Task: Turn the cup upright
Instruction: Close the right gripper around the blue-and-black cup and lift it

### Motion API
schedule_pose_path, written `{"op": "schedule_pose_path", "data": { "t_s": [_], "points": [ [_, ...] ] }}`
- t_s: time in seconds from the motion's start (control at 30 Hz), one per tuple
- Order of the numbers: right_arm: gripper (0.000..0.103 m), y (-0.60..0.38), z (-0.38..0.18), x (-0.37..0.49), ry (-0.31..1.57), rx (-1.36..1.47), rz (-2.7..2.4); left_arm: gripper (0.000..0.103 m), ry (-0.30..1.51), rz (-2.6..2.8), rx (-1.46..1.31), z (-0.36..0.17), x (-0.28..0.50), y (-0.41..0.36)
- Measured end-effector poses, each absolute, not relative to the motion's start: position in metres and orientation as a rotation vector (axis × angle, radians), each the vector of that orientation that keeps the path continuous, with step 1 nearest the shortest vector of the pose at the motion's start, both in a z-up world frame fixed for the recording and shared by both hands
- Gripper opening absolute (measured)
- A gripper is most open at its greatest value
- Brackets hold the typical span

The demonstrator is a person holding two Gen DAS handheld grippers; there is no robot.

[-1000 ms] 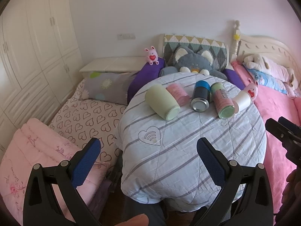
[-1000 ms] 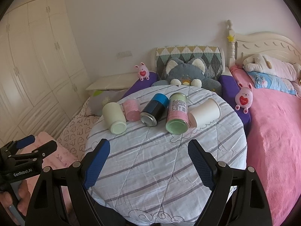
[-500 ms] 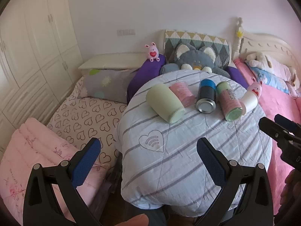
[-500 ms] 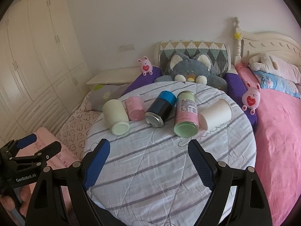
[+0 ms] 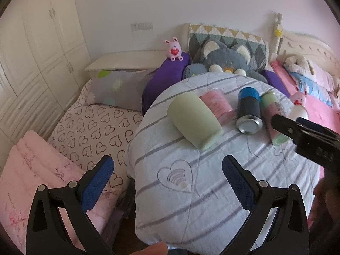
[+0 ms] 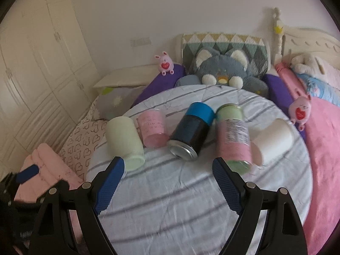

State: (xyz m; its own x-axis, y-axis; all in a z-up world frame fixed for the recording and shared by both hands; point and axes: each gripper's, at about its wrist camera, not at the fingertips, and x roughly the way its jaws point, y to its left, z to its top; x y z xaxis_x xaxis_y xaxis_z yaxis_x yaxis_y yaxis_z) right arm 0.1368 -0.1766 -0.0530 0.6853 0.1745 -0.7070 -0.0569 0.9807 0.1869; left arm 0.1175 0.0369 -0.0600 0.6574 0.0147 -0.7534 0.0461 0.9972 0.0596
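Cups lie in a row on their sides on the round counter (image 6: 170,208) with its striped cloth: a pale green cup (image 6: 125,140), a pink cup (image 6: 153,128), a black can with a blue cap (image 6: 192,132), a green-and-pink bottle (image 6: 232,137) and a white cup (image 6: 273,141). None stands upright. The green and pink cups touch; the bottle's lower end lies against the white cup's mouth.

Compared with a second ago, the right gripper (image 6: 167,175) has come closer to the row: the containers fill more of its view, and its blue pads (image 6: 109,179) now sit just before the pale green cup and the bottle. Its jaws are spread wide with nothing between them. In the left wrist view it reaches in from the right edge much further than before, its black tip (image 5: 282,124) now crossing in front of the bottle (image 5: 271,110).

The left gripper (image 5: 167,177) hangs over the near edge of the counter, jaws wide apart and holding nothing, a little nearer the pale green cup (image 5: 194,120) than earlier. A grey cat plush (image 6: 226,70) sits behind the counter.
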Motion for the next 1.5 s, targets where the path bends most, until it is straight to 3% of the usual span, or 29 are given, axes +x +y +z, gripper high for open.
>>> {"op": "schedule_pose_path", "data": {
  "t_s": [0.43, 0.8, 1.23, 1.5],
  "points": [
    [0.086, -0.173, -0.109, 0.226, 0.898, 0.258, 0.040, 0.103, 0.901, -0.002, 0.047, -0.096, 0.191, 0.059],
    [0.085, -0.175, -0.115, 0.251, 0.906, 0.233, -0.081, 0.103, 0.928, -0.030, 0.040, -0.111, 0.199, 0.064],
    [0.068, -0.149, -0.138, 0.270, 0.983, -0.056, -0.136, 0.103, 0.925, -0.035, 0.039, -0.107, 0.186, 0.061],
    [0.068, -0.153, -0.128, 0.250, 0.956, 0.057, -0.017, 0.103, 0.921, -0.009, 0.033, -0.100, 0.171, 0.067]
  ]
}}
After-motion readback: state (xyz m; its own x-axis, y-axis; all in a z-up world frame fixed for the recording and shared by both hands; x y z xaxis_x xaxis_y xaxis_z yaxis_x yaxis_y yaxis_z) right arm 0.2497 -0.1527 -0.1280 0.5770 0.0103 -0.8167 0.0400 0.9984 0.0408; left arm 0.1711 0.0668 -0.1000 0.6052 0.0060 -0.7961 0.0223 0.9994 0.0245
